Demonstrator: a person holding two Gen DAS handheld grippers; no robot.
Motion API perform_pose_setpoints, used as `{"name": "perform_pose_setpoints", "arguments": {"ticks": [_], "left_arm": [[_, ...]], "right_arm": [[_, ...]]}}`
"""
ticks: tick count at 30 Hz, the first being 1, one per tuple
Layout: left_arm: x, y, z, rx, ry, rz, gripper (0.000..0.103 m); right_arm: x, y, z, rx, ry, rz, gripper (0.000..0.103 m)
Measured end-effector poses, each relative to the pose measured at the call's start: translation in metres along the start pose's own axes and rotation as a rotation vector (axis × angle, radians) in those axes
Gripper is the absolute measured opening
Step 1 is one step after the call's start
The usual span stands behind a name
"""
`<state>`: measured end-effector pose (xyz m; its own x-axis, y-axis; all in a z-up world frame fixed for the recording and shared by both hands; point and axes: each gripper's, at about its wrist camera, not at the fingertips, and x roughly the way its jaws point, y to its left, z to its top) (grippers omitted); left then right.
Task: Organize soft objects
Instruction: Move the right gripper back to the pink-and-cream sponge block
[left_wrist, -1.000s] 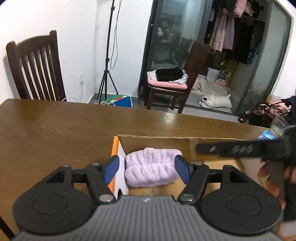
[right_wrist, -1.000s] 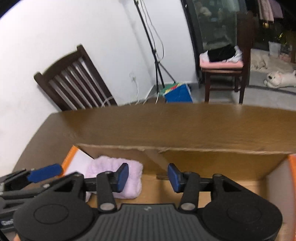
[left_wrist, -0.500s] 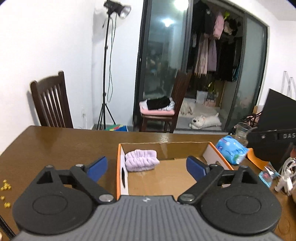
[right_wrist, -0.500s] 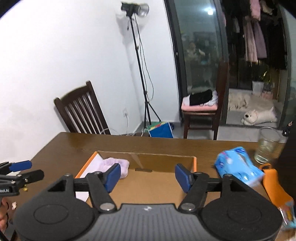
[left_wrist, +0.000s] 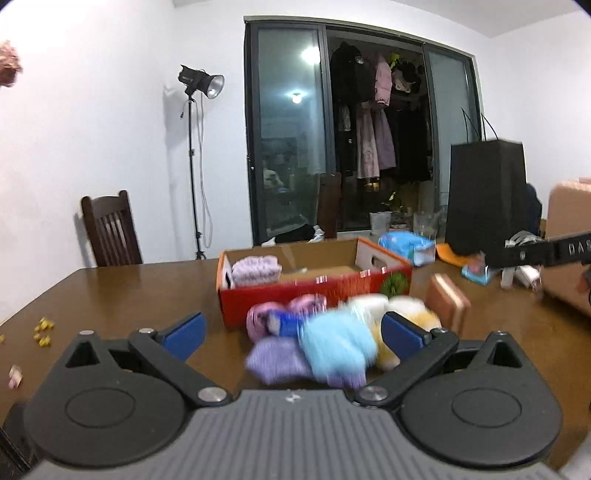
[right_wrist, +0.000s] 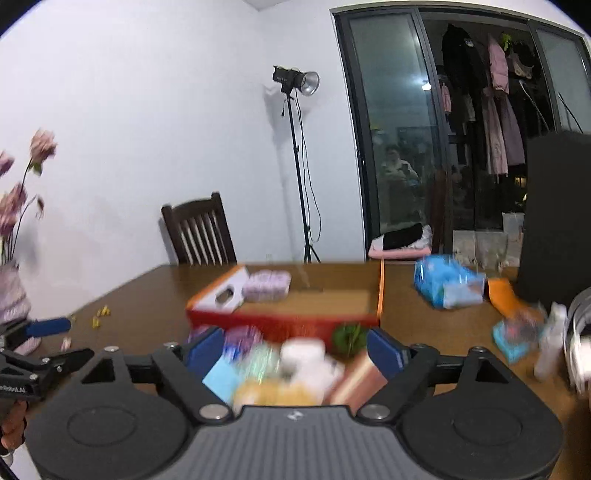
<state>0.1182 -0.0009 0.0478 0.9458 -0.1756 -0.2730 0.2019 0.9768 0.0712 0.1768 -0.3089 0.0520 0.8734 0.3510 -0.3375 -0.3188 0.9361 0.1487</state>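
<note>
both of your grippers stand spread wide with nothing pinched, their jaws having just been opening. your left gripper (left_wrist: 293, 334) hovers over the wooden table (left_wrist: 110, 295), and the blurred pile of soft objects (left_wrist: 332, 339) lies just ahead between its blue pads, untouched as far as the blur lets you tell. your right gripper (right_wrist: 295, 352) frames the same pile (right_wrist: 280, 373) from the other side. beyond the pile sits the red cardboard box (left_wrist: 314, 291), and one lilac fluffy piece (left_wrist: 255, 269) already lies in its far left corner, well apart from both grippers.
</note>
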Motion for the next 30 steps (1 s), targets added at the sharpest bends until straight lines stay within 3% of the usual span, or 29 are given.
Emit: {"name": "perform_pose_setpoints", "arguments": {"ticks": [4, 7, 12, 16, 20, 22, 25, 28, 30], "left_arm": [[-0.009, -0.014, -0.035, -0.003, 0.074, 0.015, 0.103], [0.0, -0.016, -0.045, -0.001, 0.136, 0.022, 0.103], [0.017, -0.008, -0.042, -0.066, 0.12, 0.019, 0.103], [0.037, -0.011, -0.04, -0.112, 0.143, -0.014, 0.103], [0.061, -0.034, -0.04, -0.046, 0.157, -0.06, 0.103], [0.07, -0.042, -0.04, -0.019, 0.154, -0.077, 0.103], [0.079, -0.043, -0.037, -0.013, 0.16, -0.084, 0.103], [0.083, -0.038, -0.037, -0.032, 0.169, -0.062, 0.103], [0.085, -0.032, -0.037, -0.059, 0.183, -0.055, 0.103]], "right_arm": [[-0.012, 0.02, -0.057, 0.002, 0.012, -0.018, 0.088], [-0.01, 0.027, -0.078, 0.032, 0.047, -0.035, 0.088], [0.002, 0.025, -0.075, -0.009, 0.028, -0.112, 0.087], [0.031, 0.004, -0.06, 0.041, 0.04, -0.182, 0.085], [0.069, -0.014, -0.043, 0.073, 0.042, -0.221, 0.08], [0.091, -0.019, -0.039, 0.077, 0.058, -0.227, 0.074], [0.108, -0.031, -0.039, 0.104, 0.093, -0.229, 0.04], [0.092, -0.045, -0.043, 0.151, 0.065, -0.221, 0.036], [0.075, -0.043, -0.046, 0.076, 0.07, -0.204, 0.036]]}}
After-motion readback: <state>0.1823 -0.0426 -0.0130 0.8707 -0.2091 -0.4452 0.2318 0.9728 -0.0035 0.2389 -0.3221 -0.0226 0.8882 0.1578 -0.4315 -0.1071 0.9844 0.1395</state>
